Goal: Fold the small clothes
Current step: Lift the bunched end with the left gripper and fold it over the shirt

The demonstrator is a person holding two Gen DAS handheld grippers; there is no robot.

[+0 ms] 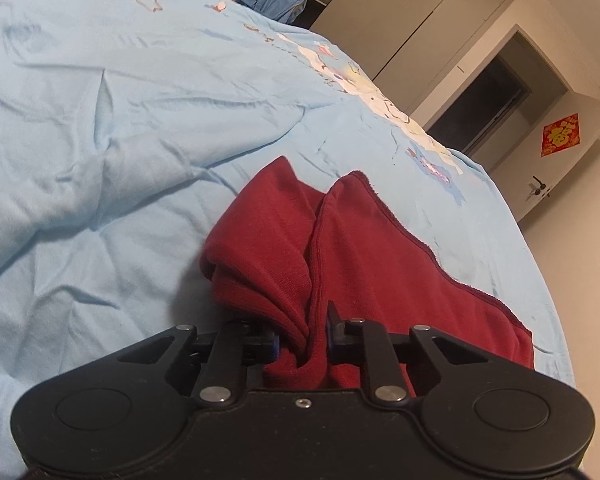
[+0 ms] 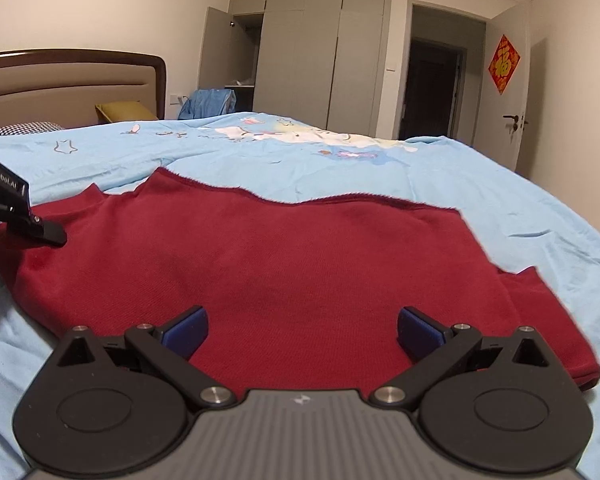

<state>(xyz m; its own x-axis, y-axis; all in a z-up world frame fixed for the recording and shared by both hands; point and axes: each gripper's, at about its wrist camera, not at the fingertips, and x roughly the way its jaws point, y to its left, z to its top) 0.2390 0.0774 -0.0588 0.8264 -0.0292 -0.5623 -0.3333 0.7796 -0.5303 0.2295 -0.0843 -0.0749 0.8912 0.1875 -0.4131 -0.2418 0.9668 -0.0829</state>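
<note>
A dark red knit garment (image 2: 280, 264) lies spread on the light blue bed cover (image 2: 420, 176). In the left wrist view its near edge is bunched into folds, and my left gripper (image 1: 303, 342) is shut on that bunched red garment (image 1: 292, 264), with the cloth pressed between the blue pads. My right gripper (image 2: 302, 330) stands open low over the garment's near edge, its blue pads (image 2: 186, 330) wide apart with flat cloth below them. At the left edge of the right wrist view, a black part of my left gripper (image 2: 40, 232) reaches onto the garment's left end.
The blue bed cover (image 1: 120, 140) is wrinkled, with a cartoon print (image 2: 300, 136) toward the far side. A headboard (image 2: 60, 76), a yellow pillow (image 2: 124, 112), a blue bundle (image 2: 208, 104), grey wardrobes (image 2: 308, 52) and a door (image 2: 512, 92) lie beyond.
</note>
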